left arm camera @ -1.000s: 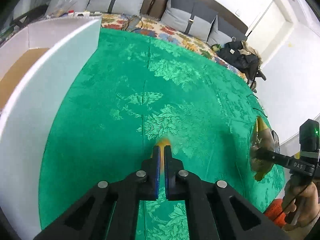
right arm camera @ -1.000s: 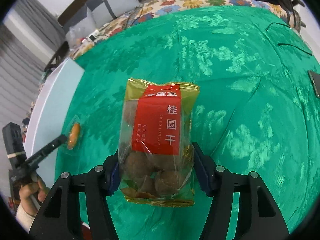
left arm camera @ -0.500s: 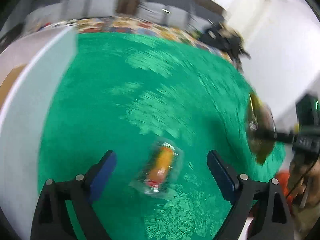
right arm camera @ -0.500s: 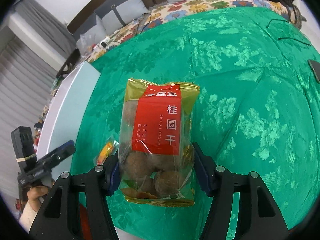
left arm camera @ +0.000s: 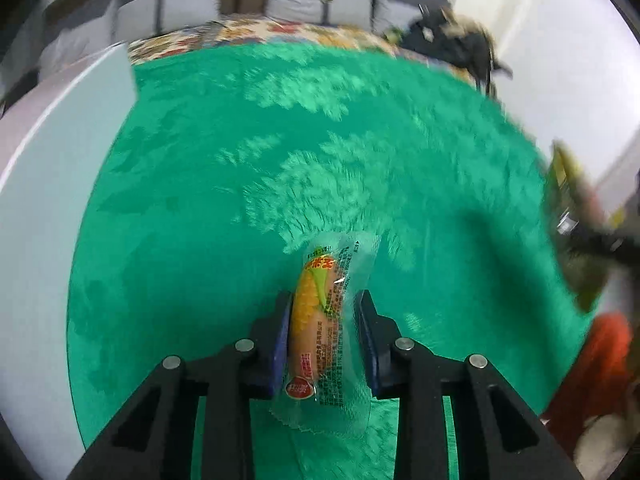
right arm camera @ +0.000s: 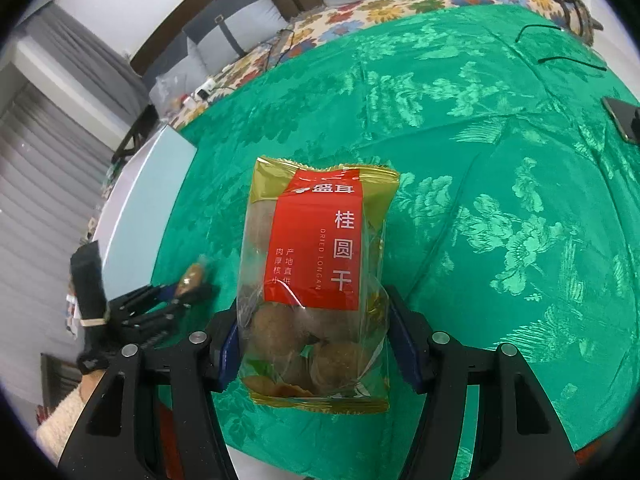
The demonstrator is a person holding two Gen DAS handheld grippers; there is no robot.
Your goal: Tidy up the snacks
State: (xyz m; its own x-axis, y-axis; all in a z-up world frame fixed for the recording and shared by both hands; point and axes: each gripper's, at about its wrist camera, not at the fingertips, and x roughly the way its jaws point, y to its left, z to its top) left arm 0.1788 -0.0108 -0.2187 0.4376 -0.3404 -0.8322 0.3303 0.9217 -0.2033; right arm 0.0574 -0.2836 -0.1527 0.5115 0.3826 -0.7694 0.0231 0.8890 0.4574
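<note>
My left gripper (left arm camera: 322, 304) is shut on a corn sausage (left arm camera: 318, 316) in a clear wrapper and holds it above the green tablecloth (left arm camera: 304, 152). It also shows in the right wrist view (right arm camera: 192, 276), at the left, with the sausage (right arm camera: 191, 278) between its fingers. My right gripper (right arm camera: 314, 344) is shut on a bag of dried longan (right arm camera: 316, 276) with a red label and gold edges. The bag shows blurred at the right edge of the left wrist view (left arm camera: 576, 232).
A white box (left arm camera: 48, 184) with a tall wall stands at the table's left side; it also shows in the right wrist view (right arm camera: 140, 192). A dark phone (right arm camera: 622, 118) and a black cable (right arm camera: 560, 46) lie at the far right. A sofa with cushions (right arm camera: 248, 12) stands behind.
My left gripper was shut and empty, opened around the sausage lying on the cloth, and now has closed on it and lifted it. The right gripper keeps hold of the longan bag.
</note>
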